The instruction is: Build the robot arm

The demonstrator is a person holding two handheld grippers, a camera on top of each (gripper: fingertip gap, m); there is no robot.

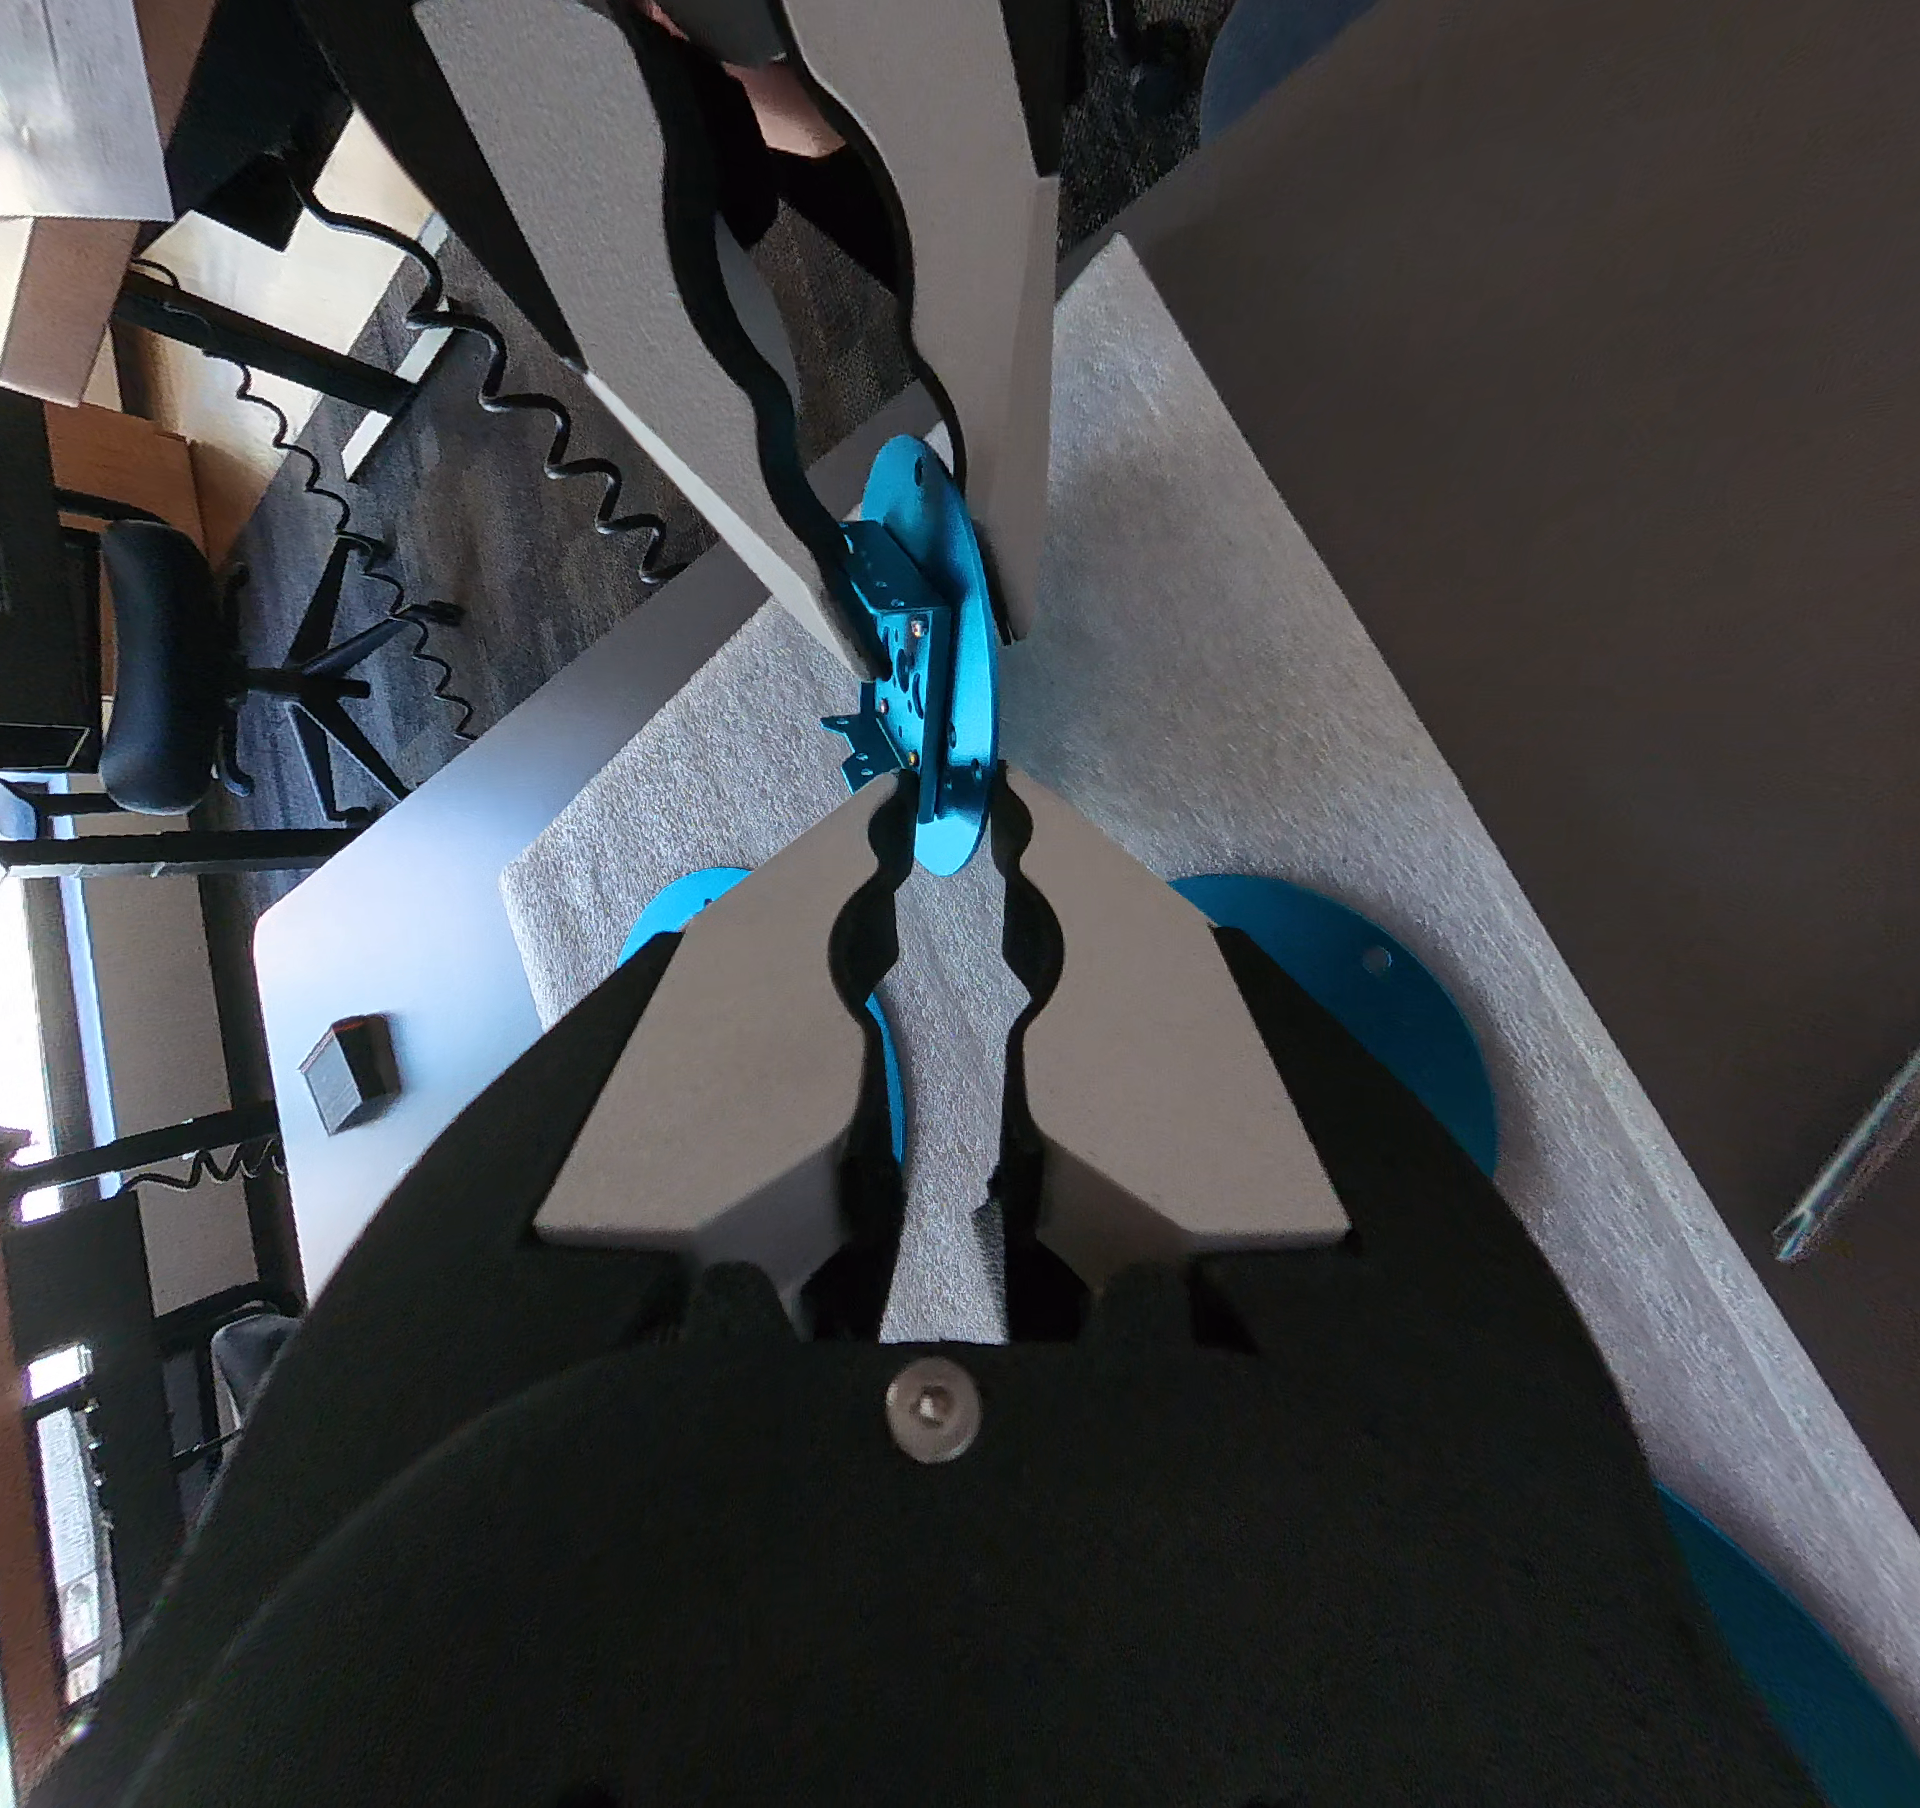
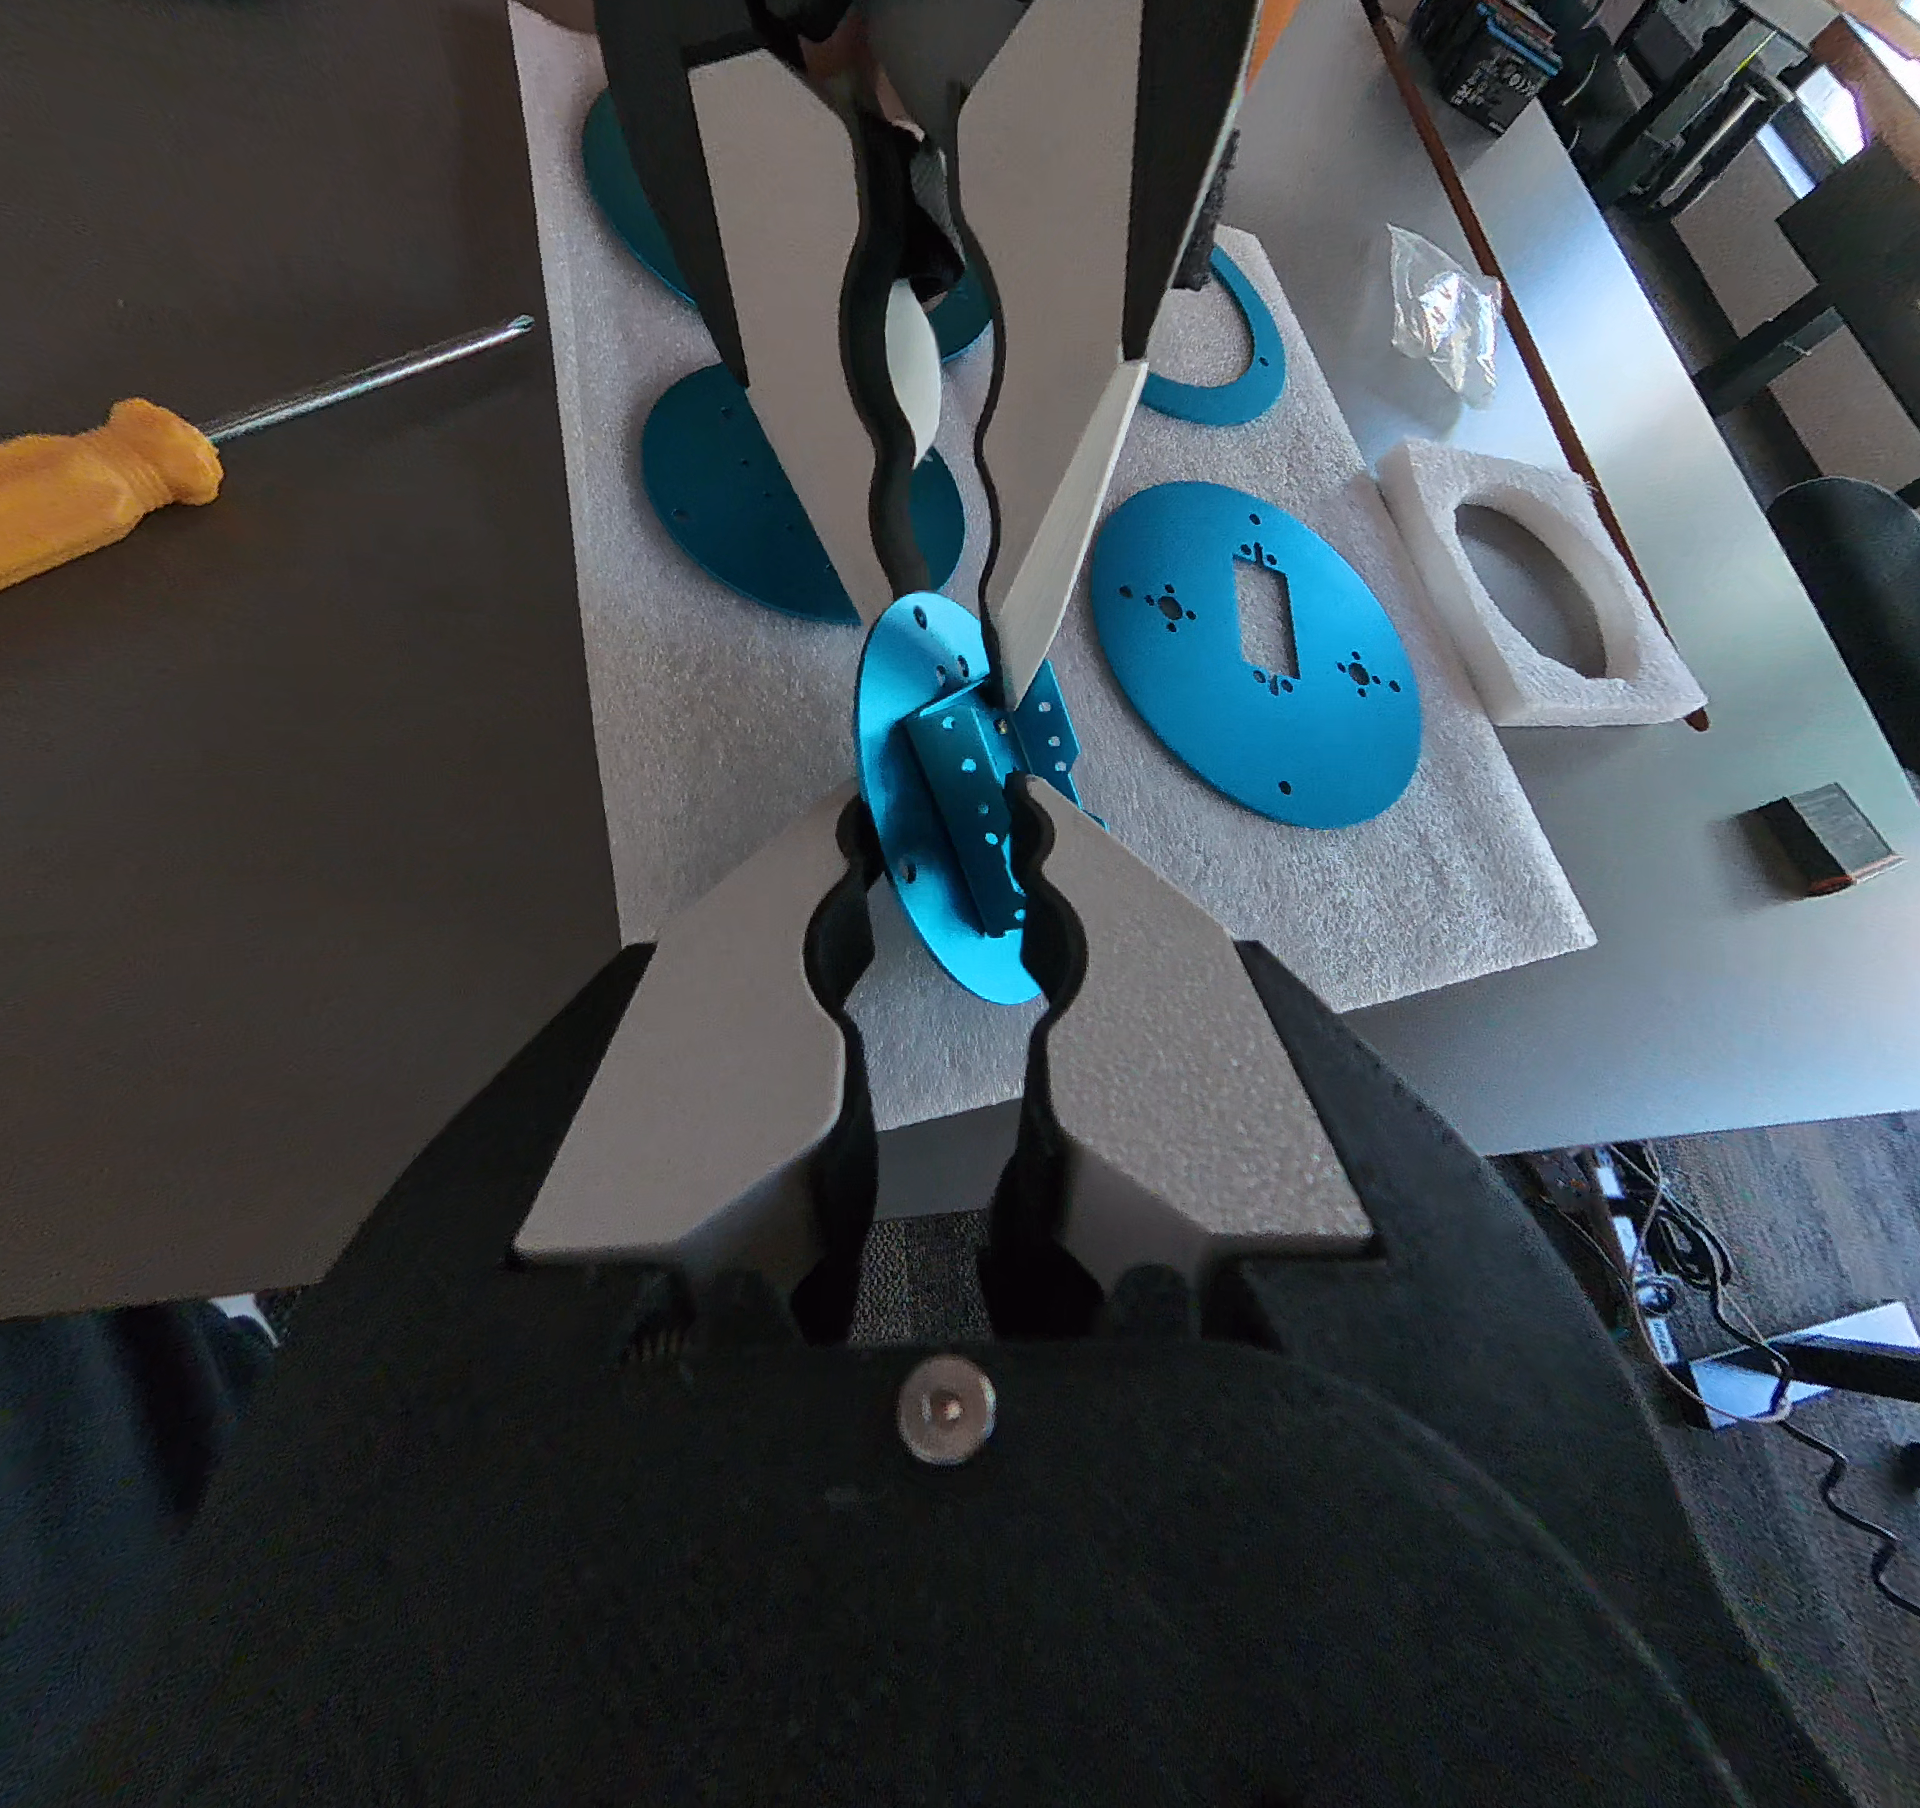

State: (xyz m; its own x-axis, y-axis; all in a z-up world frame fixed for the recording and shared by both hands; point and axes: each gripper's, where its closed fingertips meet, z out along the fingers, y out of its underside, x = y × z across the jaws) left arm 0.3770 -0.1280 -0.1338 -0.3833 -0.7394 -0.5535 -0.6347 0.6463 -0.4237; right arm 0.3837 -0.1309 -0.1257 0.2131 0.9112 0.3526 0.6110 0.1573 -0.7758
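Both grippers are clamping one blue disc with bracket (image 2: 940, 802) edge-up over the foam sheet (image 2: 1351, 885): left gripper (image 1: 948, 784) and right gripper (image 2: 935, 790) meeting from opposite ends, each nearly closed. To my eye, even pressure is what's keeping it from twisting between them.

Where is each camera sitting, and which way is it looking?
Left wrist view: rides on the left gripper, looking along its fingers at the blue disc with bracket held over the white foam sheet; the right gripper faces it from the far side.
Right wrist view: rides on the right gripper, looking down at the same disc, with the left gripper opposite, a flat blue plate and a yellow screwdriver on either side.
Shared: both grippers, the held disc, the foam sheet.
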